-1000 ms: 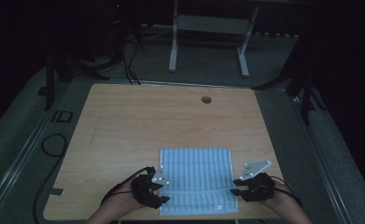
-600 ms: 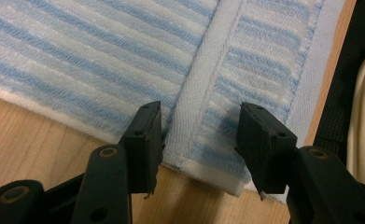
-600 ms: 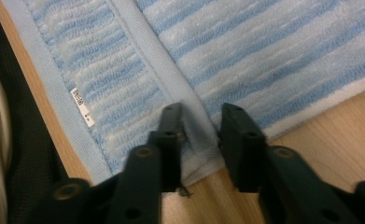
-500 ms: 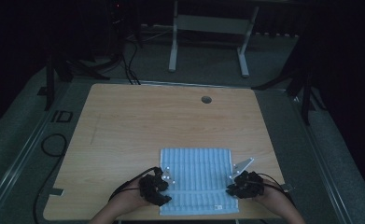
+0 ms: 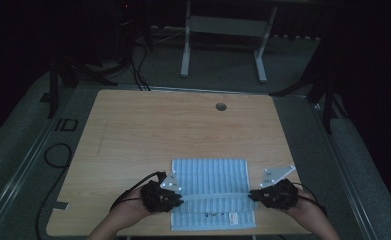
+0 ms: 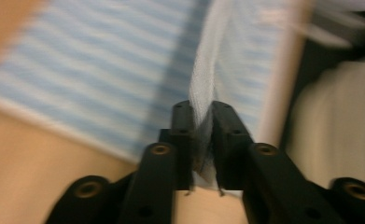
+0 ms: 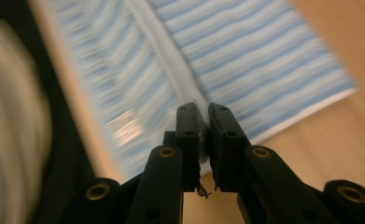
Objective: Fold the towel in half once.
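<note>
Blue-striped cloth [image 5: 209,192] lay flat at near edge of wooden bench [image 5: 183,130]. Left gripper [image 5: 175,196] and right gripper [image 5: 255,195] had just been closing; jaws nearly shut, each pinching cloth at opposite side edges, likely so raised fold stayed taut and even.

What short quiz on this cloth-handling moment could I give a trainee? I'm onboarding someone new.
1. True or false: the left tongs pinch a raised fold of the striped cloth.
2. What is between the right tongs' jaws? A) a cable B) cloth C) nothing
3. What small round feature sits near the table's far edge?

Key: 1. True. 2. B. 3. A hole.
</note>
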### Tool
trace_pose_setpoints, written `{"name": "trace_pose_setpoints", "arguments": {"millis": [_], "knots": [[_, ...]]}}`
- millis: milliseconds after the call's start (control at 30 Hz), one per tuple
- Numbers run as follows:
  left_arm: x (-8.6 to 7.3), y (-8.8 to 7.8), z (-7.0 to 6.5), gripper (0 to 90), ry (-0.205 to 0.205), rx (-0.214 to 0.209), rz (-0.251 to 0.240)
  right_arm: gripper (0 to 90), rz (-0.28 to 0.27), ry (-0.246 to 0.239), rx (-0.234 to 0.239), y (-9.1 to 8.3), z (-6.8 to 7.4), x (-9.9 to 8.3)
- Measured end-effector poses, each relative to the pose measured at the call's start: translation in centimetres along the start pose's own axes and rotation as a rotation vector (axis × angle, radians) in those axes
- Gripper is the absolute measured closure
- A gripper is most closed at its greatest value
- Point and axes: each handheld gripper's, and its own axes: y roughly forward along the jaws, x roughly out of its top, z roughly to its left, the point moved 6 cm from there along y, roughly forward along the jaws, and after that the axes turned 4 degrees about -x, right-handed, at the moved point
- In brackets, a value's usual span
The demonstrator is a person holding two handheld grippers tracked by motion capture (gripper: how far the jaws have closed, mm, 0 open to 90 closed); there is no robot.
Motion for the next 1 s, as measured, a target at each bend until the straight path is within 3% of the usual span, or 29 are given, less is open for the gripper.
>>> {"name": "trace_pose_setpoints", "arguments": {"millis": [33, 67, 100, 167, 200, 267, 300, 367, 567, 600, 633, 867, 1000], "knots": [[-0.2, -0.4, -1.0, 69.1, 0.018, -0.056, 0.007, 78.7, 0.005, -0.019, 0.029, -0.3, 0.6, -0.3], [-0.3, -0.6, -1.3, 59.6, 0.021, -0.065, 0.007, 73.2, 0.015, -0.044, 0.112, -0.7, 1.8, -1.0], [-0.3, -0.8, -1.5, 57.2, 0.024, -0.061, 0.004, 71.6, 0.019, -0.063, 0.117, -0.8, 2.2, -1.3], [-0.4, -0.8, -1.4, 53.5, 0.022, -0.053, -0.010, 69.2, 0.020, -0.055, 0.087, -0.7, 2.2, -1.7], [-0.4, -0.7, -0.8, 53.5, 0.005, -0.035, -0.009, 69.9, 0.021, -0.003, 0.064, -0.2, 1.3, -1.9], [-0.4, -0.3, -0.4, 53.4, -0.012, -0.055, -0.025, 69.8, 0.009, 0.019, 0.058, 0.2, 0.7, -1.7], [-0.4, -0.1, -0.1, 53.4, -0.022, -0.043, -0.021, 69.8, 0.009, 0.019, 0.058, 0.2, 0.7, -1.7], [-0.6, 1.1, 1.0, 52.2, -0.016, 0.041, 0.035, 67.4, 0.021, 0.047, 0.009, 1.5, -0.6, -1.3], [-0.7, 3.4, 2.7, 52.0, -0.037, 0.072, 0.081, 65.7, 0.033, 0.041, 0.008, 3.4, -1.6, -0.4], [-0.7, 3.8, 3.1, 52.0, -0.032, 0.097, 0.102, 65.7, 0.038, 0.033, 0.002, 3.7, -1.7, -0.3], [-0.8, 4.3, 3.5, 50.0, -0.041, 0.091, 0.108, 65.6, 0.049, 0.029, 0.005, 4.6, -2.1, 0.0], [-1.3, 5.4, 4.8, 49.5, -0.062, 0.097, 0.128, 62.9, 0.069, 0.015, -0.008, 6.5, -2.9, 0.2], [-1.5, 6.0, 5.4, 49.7, -0.069, 0.089, 0.131, 59.6, 0.086, 0.001, 0.011, 7.7, -3.0, -0.2]]}}
